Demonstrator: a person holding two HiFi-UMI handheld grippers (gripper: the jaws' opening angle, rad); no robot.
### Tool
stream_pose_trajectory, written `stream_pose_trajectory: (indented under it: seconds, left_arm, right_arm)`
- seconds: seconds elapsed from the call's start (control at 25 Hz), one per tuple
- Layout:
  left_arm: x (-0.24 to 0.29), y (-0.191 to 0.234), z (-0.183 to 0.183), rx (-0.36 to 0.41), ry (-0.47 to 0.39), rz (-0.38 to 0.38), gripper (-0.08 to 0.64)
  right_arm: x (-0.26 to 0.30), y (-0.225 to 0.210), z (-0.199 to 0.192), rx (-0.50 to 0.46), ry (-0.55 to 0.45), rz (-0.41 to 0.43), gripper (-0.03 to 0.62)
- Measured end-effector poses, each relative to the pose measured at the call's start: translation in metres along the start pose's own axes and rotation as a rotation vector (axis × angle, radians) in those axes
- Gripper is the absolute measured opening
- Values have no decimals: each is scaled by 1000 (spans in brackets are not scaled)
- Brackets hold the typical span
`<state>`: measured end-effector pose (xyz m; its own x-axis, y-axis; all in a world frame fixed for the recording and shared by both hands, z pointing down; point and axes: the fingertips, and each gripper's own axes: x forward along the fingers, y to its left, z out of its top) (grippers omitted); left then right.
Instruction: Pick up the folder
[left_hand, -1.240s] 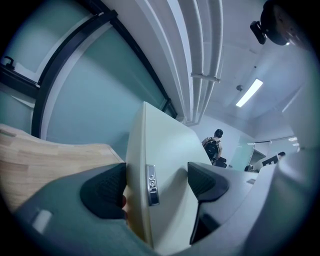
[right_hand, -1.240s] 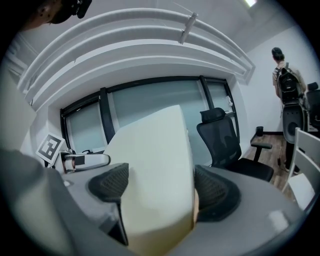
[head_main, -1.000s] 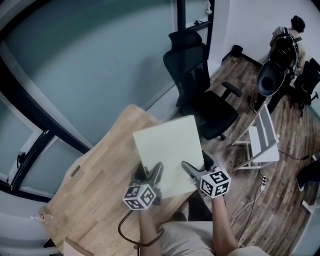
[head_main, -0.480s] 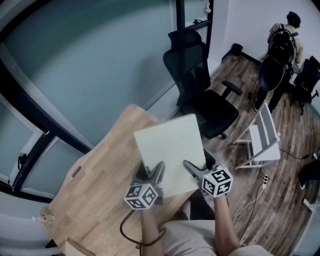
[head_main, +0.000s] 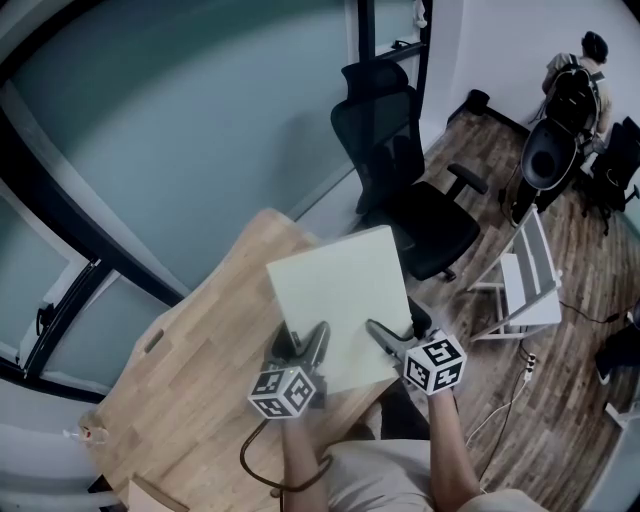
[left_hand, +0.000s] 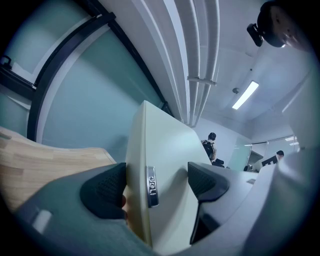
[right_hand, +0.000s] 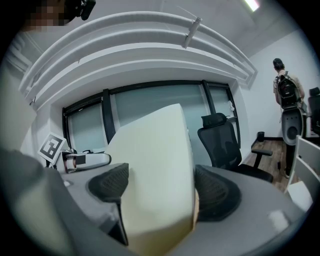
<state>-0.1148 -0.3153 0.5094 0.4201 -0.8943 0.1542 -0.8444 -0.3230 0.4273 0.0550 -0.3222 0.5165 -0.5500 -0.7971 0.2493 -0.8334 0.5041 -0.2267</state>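
While your left gripper and right gripper each pinch the folder mid-frame, squeeze evenly and raise both together off the table.

The folder is over the right end of the table, with the office chair behind it.

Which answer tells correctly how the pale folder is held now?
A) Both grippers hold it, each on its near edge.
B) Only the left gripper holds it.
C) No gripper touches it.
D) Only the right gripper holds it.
A: the folder sits between the jaws of the left gripper and of the right gripper, as each gripper view shows.
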Motion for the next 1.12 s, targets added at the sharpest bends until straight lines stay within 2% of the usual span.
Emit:
stream_pose_trajectory:
  seconds: [0.76,1.12]
  left_arm:
    - [16,-1,11,-3,-38,5,371]
    - [29,-3,7,0,-16,0,373]
  right_arm:
    - [9,-10,16,-26,-11,7,410]
    - [12,-22,12,-7,-7,-10,409]
